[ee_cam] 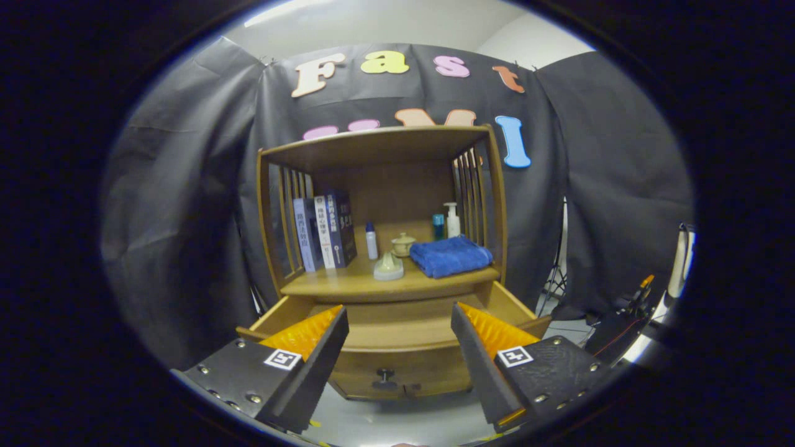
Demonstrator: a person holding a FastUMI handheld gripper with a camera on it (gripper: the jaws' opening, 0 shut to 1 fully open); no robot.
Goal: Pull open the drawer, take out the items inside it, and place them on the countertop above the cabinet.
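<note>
Lower centre of frame: wooden drawer point(397, 329) pulled open beneath the countertop point(348, 284), its dark knob point(385, 375) facing forward, its interior showing bare wood. Gripper point(397, 326) fingers spread wide, gripping nothing, flanking the drawer. On the countertop: folded blue towel point(450, 256), books point(324, 231), bottles.

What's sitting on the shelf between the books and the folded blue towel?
In the gripper view, between the books and the blue towel stand a small white bottle, a pale lidded pot and a pale rounded item. The gripper is open, empty, over the open drawer.
</note>
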